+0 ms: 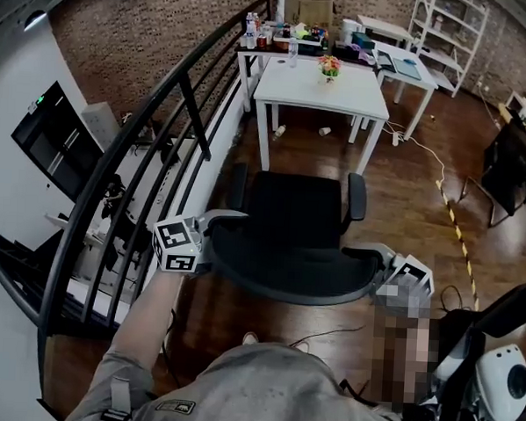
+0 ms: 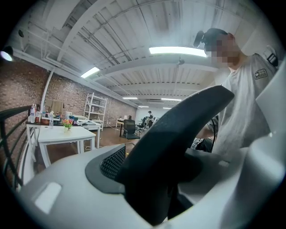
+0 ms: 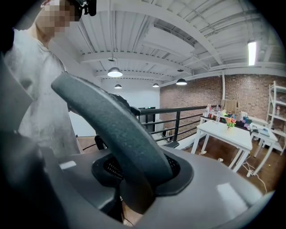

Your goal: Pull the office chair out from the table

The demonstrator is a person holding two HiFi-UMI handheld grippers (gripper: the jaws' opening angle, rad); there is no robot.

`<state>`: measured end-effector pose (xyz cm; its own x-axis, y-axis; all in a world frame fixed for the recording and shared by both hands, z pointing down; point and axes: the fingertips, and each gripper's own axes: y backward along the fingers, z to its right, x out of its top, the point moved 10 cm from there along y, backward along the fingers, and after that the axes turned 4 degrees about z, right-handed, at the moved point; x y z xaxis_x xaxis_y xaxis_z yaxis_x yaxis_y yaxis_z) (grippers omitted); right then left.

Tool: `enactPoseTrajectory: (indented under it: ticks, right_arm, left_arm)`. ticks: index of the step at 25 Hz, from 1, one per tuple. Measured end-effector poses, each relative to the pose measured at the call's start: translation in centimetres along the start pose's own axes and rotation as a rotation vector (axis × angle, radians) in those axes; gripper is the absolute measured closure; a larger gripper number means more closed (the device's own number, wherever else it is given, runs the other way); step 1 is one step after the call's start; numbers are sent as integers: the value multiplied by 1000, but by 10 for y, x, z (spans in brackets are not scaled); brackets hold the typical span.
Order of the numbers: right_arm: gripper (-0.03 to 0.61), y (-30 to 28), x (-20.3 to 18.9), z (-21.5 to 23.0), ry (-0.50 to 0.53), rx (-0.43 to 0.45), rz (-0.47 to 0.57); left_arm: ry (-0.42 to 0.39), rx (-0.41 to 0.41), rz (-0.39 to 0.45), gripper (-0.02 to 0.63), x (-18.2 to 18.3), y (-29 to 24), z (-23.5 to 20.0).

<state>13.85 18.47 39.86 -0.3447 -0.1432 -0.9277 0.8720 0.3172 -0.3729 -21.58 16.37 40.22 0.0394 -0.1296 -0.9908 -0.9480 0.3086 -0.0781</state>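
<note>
Both hand-held grippers are on the office chair (image 1: 294, 211), one at each end of its backrest rim (image 1: 285, 284).

Left hand-held gripper (image 1: 216, 236): jaws pinch the left end of the rim. In the left gripper view the black rim edge runs up between both jaws, and they press on it.

Right hand-held gripper (image 1: 376, 262): jaws pinch the right end of the rim. In the right gripper view the dark padded edge passes through the jaw gap, gripped on both sides.

Chair position: we see it on the wooden floor (image 1: 404, 195), between us and the white worktop (image 1: 295, 94). Seat and armrests are clear of the worktop edge, with bare floor between them. The seat faces the worktop and the backrest is towards us.

On the worktop there is a small flower pot (image 1: 329, 68) near the far edge. A second white worktop (image 1: 409, 70) stands behind and to the right of it, and a cluttered one behind to the left.

A black railing (image 1: 143, 155) runs along the chair's left side. Yellow-black tape (image 1: 460, 233) lies on the floor to the right.
</note>
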Motion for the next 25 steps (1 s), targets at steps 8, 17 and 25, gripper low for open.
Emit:
enactPoseTrajectory:
  ticks: [8,17,25]
  right_arm:
    - [417,2,-3,-28,-4,-16,10]
    - [414,0,-1,-30,3,-13,19]
    - [351,1,-7,-31,2,-65,71]
  left_arm:
    - [-14,-6,3,345,-3,14,19]
    - [-14,7,10,344,-2,18,20]
    - [-24,27,47,304,-8,20,26]
